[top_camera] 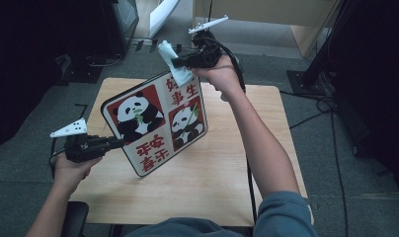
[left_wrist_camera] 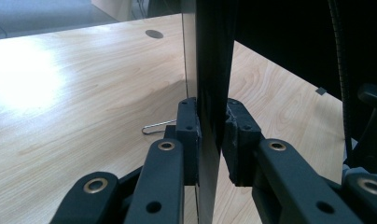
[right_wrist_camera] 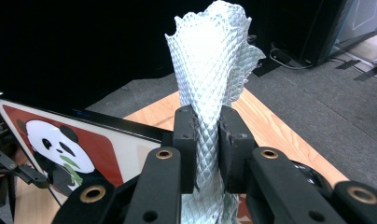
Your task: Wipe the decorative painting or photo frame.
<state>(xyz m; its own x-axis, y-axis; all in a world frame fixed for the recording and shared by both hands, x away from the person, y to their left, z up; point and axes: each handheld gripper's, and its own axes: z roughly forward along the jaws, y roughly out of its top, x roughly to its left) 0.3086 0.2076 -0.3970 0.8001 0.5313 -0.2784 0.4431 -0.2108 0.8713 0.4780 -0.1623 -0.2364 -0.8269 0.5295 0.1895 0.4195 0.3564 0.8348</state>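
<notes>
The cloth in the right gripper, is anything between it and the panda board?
Nothing visible. The cloth, pinched in the right gripper, already lies against the top edge of the panda board, which the left gripper clamps.

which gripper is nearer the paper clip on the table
Left. The left gripper is clamped on the panda board's edge just above the paper clip. The right gripper holds a cloth at the board's far top corner.

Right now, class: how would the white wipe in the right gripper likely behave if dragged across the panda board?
The wipe looks soft: it bunches and folds between the right gripper pads, so it would probably flop. It seems light. Its quilted texture may grip the glossy panda board.
</notes>
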